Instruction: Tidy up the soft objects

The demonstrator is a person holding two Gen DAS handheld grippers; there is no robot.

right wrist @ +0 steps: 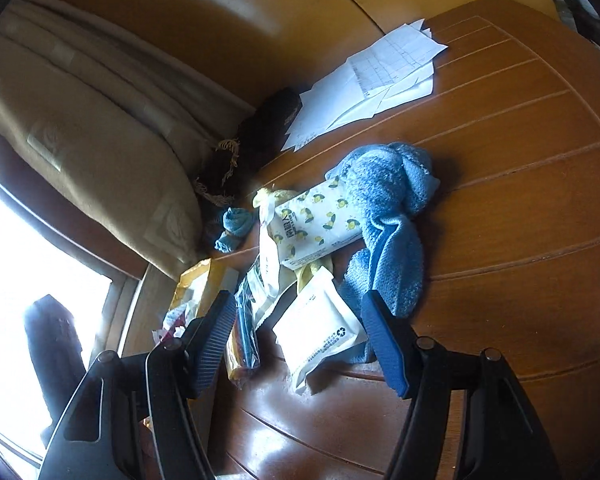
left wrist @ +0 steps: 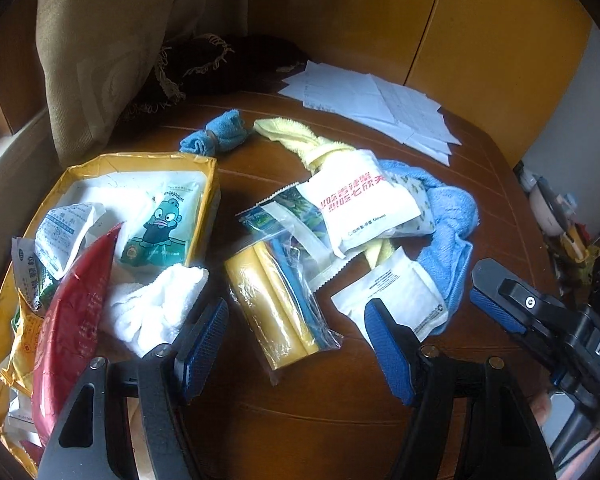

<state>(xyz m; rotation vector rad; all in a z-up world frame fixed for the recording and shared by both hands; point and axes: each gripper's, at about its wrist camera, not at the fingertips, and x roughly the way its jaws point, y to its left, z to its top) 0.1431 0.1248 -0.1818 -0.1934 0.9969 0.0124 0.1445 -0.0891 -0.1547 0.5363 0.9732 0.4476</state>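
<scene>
Soft clutter piled mid-tabletop [left wrist: 480, 184], brown wood with grooved lines. Clear plastic bag with yellow rolls inside [left wrist: 278, 300] lying straight ahead of left tool [left wrist: 296, 336], long axis running roughly away from the tool and tilted a little left, near end just between the blue pads. White flat sachet with recycling mark [left wrist: 396, 292] just right of that bag, touching the crumpled blue terry towel [left wrist: 448, 216]; same sachet [right wrist: 320, 320] sits directly ahead of right tool [right wrist: 300, 336], towel [right wrist: 384, 216] beyond and right. White packet with red lettering [left wrist: 360, 200] stacked on the lemon-print tissue pack [right wrist: 316, 224] and a yellow cloth [left wrist: 292, 132]. Small rolled blue cloth [left wrist: 216, 134] apart at far side. Yellow-edged cardboard box [left wrist: 208, 184] at left, already holding a green cartoon pouch [left wrist: 160, 224], white medicine sachets, red foil bag [left wrist: 76, 304]; white fluffy cloth [left wrist: 152, 304] draped at the box's near corner, just left of left tool.

Left tool: jaws wide apart, gripping nothing. Right tool: jaws wide apart, nothing between pads, also seen at right edge of left view [left wrist: 496, 292].

Likely next: left hand nearer the yellow-roll bag and the box; grab across the bag's short width, then carry left. Right hand better placed for the sachet. Loose white papers [left wrist: 380, 104] at far edge, irrelevant.
</scene>
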